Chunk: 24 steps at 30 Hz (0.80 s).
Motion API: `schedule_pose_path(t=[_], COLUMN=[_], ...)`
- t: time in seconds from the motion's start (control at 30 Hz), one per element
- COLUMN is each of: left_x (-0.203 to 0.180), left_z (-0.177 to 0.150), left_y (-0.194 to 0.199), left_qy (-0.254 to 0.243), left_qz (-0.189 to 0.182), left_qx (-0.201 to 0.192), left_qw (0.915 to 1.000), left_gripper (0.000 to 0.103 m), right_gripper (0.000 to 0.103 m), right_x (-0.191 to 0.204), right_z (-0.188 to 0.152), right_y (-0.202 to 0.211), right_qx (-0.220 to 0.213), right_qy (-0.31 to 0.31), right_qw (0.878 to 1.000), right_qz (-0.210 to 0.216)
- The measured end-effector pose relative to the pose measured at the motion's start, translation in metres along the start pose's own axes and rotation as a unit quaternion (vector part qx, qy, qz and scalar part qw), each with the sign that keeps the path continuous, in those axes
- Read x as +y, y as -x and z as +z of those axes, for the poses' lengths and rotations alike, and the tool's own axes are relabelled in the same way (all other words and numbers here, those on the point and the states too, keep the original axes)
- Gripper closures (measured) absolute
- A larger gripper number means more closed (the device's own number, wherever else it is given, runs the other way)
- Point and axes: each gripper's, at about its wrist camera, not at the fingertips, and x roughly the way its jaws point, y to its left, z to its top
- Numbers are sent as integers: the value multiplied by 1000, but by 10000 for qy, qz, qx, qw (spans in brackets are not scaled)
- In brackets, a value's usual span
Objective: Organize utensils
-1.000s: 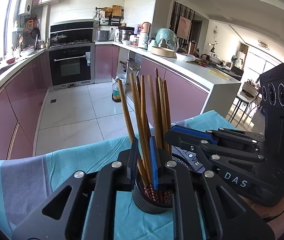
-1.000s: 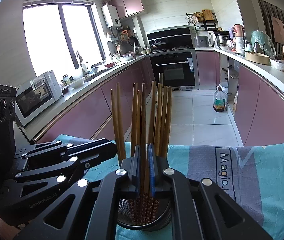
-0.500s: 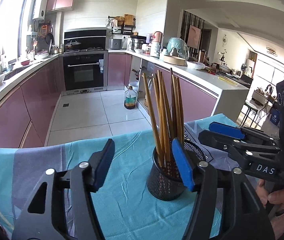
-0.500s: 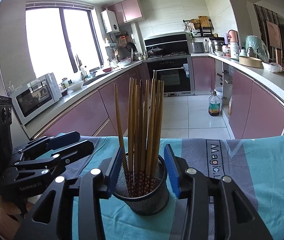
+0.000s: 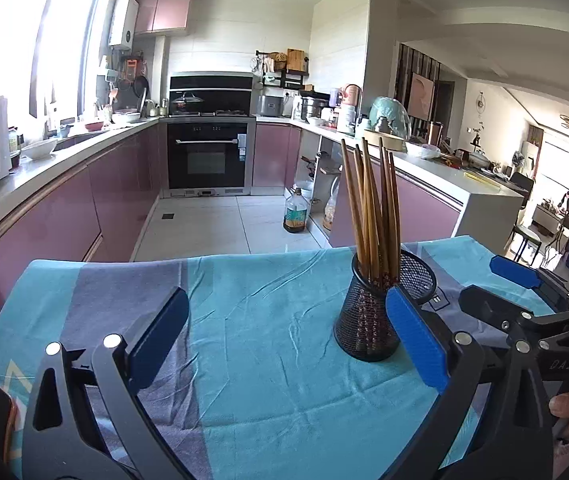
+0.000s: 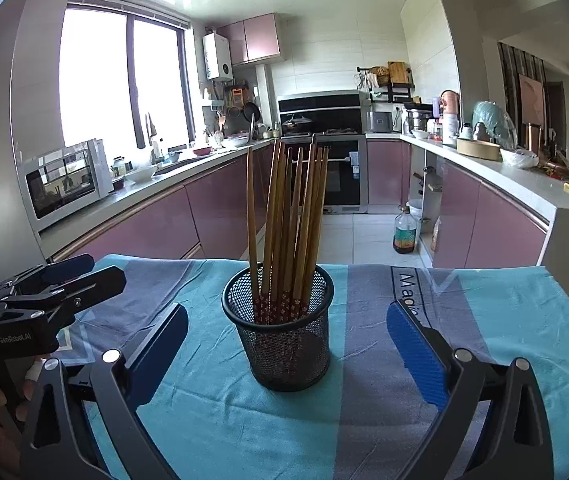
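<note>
On cloth (image 6: 364,420): one mesh cup (image 6: 284,344), about ten chopsticks (image 6: 284,220).

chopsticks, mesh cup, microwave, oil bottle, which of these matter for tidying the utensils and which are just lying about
Part of the job:
- chopsticks, standing bundled in the cup
- black mesh cup on the blue cloth
- left tongs and right tongs, both just opened wide, nothing gripped

Just lying about:
- microwave on the counter
- oil bottle on the floor
- oven
</note>
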Motion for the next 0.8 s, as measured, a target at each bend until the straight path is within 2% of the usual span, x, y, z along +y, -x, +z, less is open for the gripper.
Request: schedule_pose_path(t=[0.2, 0.47, 0.8], left_x=[8, 13, 11], left_z=[-24, -43, -57], left_y=[29, 69, 89], left_qy=[144, 175, 299], left_qz=[168, 538, 631], left_qx=[-333, -882, -1037], left_qw=[9992, 9945, 9921], left_gripper=[6, 6, 6], right_gripper=[7, 7, 7], right_x=[16, 28, 40], right_z=[-17, -34, -46], right_y=[24, 41, 47], right_qx=[-384, -674, -761], right_qy=[237, 179, 218], right_qw=[9985, 9965, 9952], right_qz=[-323, -461, -583])
